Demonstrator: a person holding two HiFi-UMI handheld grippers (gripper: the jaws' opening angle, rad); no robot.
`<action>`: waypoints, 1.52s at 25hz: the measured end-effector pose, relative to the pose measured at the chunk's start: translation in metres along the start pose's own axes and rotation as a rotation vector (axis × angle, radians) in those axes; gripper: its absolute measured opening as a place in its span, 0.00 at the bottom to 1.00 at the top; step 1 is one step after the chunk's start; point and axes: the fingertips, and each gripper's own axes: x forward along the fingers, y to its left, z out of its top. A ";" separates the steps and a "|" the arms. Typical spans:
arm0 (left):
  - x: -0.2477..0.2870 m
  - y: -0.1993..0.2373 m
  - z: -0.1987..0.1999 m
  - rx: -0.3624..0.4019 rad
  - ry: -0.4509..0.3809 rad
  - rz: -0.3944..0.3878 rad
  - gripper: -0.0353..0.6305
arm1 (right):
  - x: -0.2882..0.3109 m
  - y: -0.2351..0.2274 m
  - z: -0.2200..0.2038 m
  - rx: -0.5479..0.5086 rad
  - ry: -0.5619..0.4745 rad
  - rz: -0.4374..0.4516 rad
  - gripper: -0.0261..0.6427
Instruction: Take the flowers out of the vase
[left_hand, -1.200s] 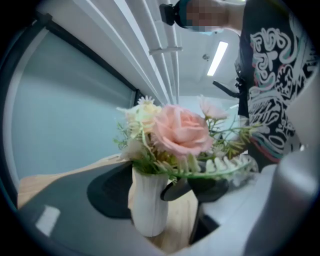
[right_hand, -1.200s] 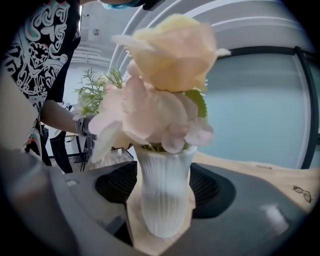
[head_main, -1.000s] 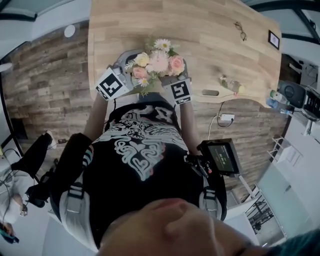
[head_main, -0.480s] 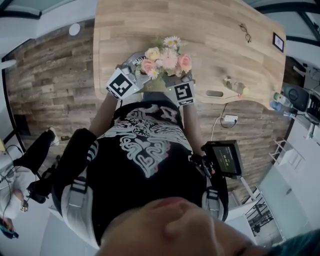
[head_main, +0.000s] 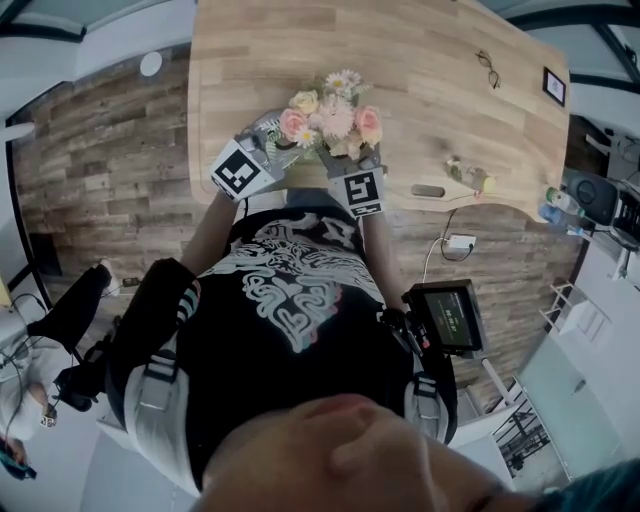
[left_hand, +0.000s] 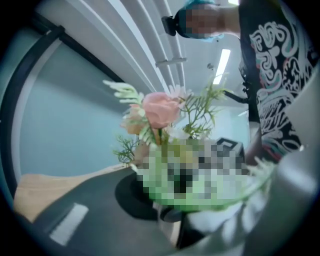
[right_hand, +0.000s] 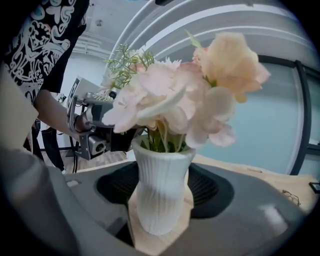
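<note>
A bouquet (head_main: 330, 112) of pink, peach and white flowers (right_hand: 185, 95) stands in a white ribbed vase (right_hand: 161, 187) near the front edge of the wooden table (head_main: 420, 40). My right gripper (right_hand: 162, 202) holds the vase by its body, one pad on each side. In the head view it (head_main: 338, 158) reaches in from below the blooms, which hide the vase. My left gripper (head_main: 288, 146) comes in level from the left. Its jaws are closing on the green stems (left_hand: 172, 165) just above the vase's rim. A mosaic patch covers part of that grip.
A pair of glasses (head_main: 484, 63) and a small black frame (head_main: 547, 80) lie at the table's far right. A dark flat object (head_main: 427, 188) and a small bottle-like thing (head_main: 468, 173) sit by the front right edge. A person's sleeve (left_hand: 272, 75) stands behind the bouquet.
The left gripper has turned a little and drawn in against the left side of the bouquet. The right gripper has stayed under the blooms.
</note>
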 end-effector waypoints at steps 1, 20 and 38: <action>-0.001 0.000 0.000 0.001 -0.002 0.000 0.12 | 0.000 0.000 0.000 0.002 0.006 -0.003 0.49; -0.001 -0.005 0.016 -0.035 -0.018 -0.019 0.12 | -0.001 -0.002 -0.001 0.008 -0.004 -0.017 0.49; 0.002 0.002 0.049 -0.025 -0.060 -0.005 0.12 | 0.009 -0.007 -0.009 0.017 0.008 -0.031 0.49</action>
